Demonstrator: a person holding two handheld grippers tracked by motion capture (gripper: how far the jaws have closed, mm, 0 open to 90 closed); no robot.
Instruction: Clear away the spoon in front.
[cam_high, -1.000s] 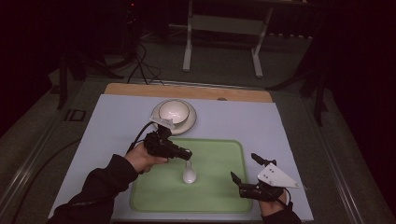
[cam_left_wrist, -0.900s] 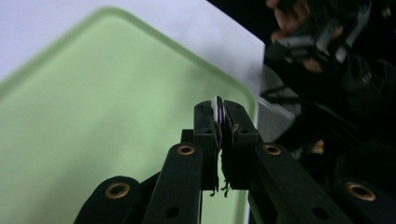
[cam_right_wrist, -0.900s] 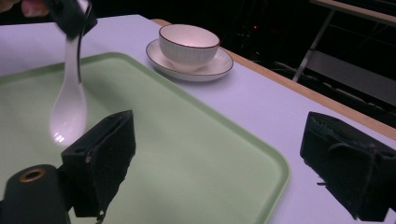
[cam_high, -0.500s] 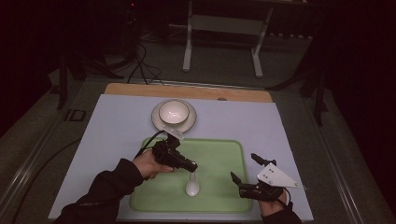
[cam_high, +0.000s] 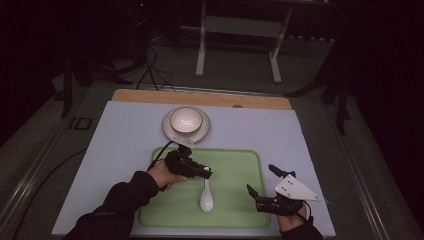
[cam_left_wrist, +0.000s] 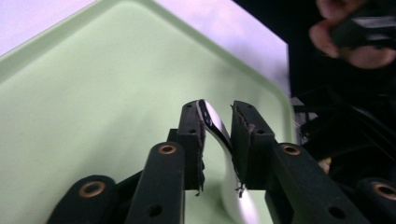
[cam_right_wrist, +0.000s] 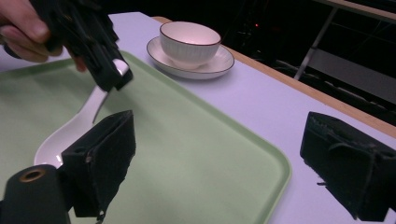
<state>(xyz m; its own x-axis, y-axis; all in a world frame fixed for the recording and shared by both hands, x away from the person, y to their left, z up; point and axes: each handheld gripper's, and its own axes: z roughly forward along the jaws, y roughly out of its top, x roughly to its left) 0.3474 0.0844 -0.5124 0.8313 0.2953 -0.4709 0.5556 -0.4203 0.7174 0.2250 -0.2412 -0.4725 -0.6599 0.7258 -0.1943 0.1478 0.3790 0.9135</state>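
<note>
A white ceramic spoon (cam_high: 206, 198) lies with its bowl on the green tray (cam_high: 240, 165), its handle rising between the jaws of my left gripper (cam_high: 205, 172). In the left gripper view the handle (cam_left_wrist: 211, 122) leans against one pad while a thin gap shows at the other. These jaws have just been opening, so the left gripper (cam_left_wrist: 217, 126) stands slightly open around the handle. My right gripper (cam_high: 260, 178) hovers wide open at the tray's near right corner, with nothing between its fingers (cam_right_wrist: 105, 149). In its view the spoon (cam_right_wrist: 70, 133) and left gripper (cam_right_wrist: 100, 60) sit to the left.
A white bowl (cam_high: 186, 120) stands on a saucer (cam_high: 167, 131) just beyond the tray on the pale mat; it also shows in the right gripper view as the bowl (cam_right_wrist: 189, 39). A wooden strip edges the table's far side. Metal stand legs rise behind it.
My left gripper came down and toward the near side with the spoon, whose bowl now rests on the tray. The right gripper kept still.
</note>
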